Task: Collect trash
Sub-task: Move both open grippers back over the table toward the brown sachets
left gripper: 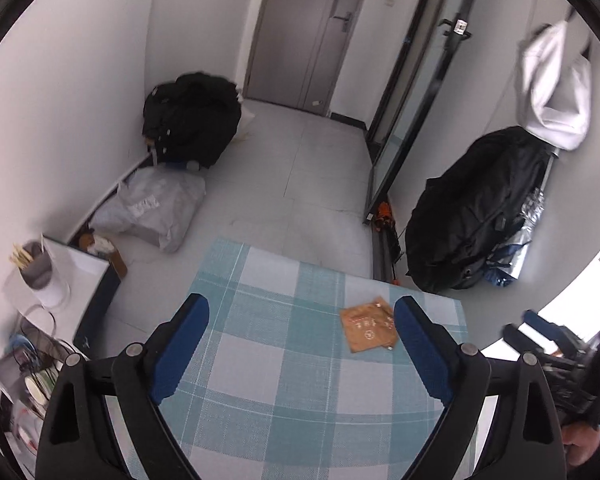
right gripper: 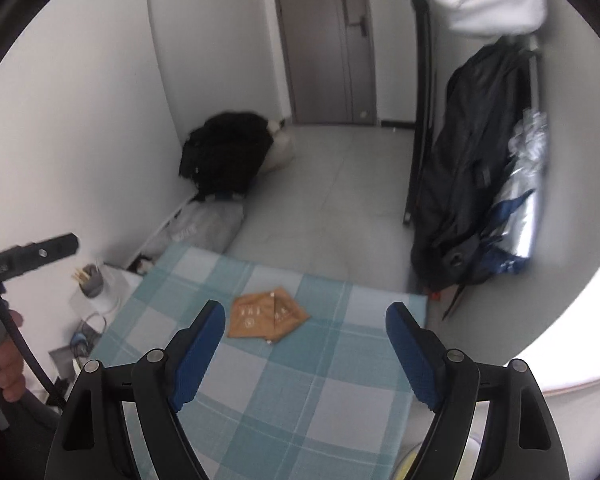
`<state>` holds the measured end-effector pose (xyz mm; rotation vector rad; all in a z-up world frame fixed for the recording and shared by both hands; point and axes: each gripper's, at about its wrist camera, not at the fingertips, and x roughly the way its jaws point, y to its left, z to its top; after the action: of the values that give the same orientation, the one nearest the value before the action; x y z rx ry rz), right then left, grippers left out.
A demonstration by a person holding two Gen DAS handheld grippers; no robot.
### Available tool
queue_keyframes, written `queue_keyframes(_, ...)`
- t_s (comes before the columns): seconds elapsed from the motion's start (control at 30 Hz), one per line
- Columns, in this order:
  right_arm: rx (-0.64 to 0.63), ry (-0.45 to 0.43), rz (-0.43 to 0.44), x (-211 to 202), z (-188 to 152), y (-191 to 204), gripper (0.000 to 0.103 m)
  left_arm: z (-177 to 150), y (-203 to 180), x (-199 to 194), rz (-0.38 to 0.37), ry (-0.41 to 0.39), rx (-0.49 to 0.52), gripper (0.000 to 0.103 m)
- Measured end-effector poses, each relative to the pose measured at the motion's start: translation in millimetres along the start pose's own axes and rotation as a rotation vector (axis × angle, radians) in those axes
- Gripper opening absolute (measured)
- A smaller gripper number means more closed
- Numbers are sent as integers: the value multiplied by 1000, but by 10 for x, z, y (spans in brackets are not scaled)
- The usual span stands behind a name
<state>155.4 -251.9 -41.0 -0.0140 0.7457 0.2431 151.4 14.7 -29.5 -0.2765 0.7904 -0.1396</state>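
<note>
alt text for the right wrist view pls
The open right gripper, nothing between its blue pads, hangs above a table with a blue checked cloth where a brown paper wrapper lies flat. Beyond are a grey floor, black bags and a closed grey door.

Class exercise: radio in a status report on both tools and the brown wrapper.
Left tool open, empty. Right tool open, empty. Brown wrapper flat on the checked cloth, untouched, ahead of both tools. Nothing on the cloth in the way.

Both wrist cameras look steeply down from above over the checked tablecloth (left gripper: 284, 360), toward the far grey door (right gripper: 324, 40); both share them
</note>
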Motion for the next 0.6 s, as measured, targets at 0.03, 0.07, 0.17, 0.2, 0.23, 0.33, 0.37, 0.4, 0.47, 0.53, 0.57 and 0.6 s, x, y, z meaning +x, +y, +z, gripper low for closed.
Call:
queue_keyframes(0.03,-11,18,-1,115,-5,1,82,-10,50,56,9,10,-6,92)
queue_keyframes(0.07,-35,61,-16,319,8,18,82,-8,87,109,20,27,-5,92)
queue_keyframes(0.17,-91,154,-45,793,12,37,81,70,158,245,22,73,-16,92)
queue_keyframes(0.2,-106,178,-46,939,5,44,79,101,180,280,29,76,-20,92)
queue_keyframes(0.23,-117,196,-45,1023,-9,59,79,111,181,298,34,78,-21,92)
queue_keyframes(0.33,-165,262,-58,1408,-31,75,70,146,225,391,40,106,-37,92)
queue_keyframes(0.37,-178,277,-62,1506,-36,89,70,153,246,425,38,117,-48,92)
queue_keyframes(0.4,-188,290,-64,1620,-45,98,70,160,261,463,39,129,-57,92)
queue_keyframes(0.47,-189,309,-54,1764,-58,117,70,161,272,527,40,150,-63,92)
queue_keyframes(0.53,-196,333,-35,1879,-82,165,67,166,276,582,46,169,-70,92)
queue_keyframes(0.57,-201,324,-18,1889,-89,193,67,165,278,610,48,180,-70,92)
queue_keyframes(0.6,-207,322,-1,1893,-88,218,67,164,279,634,49,190,-69,92)
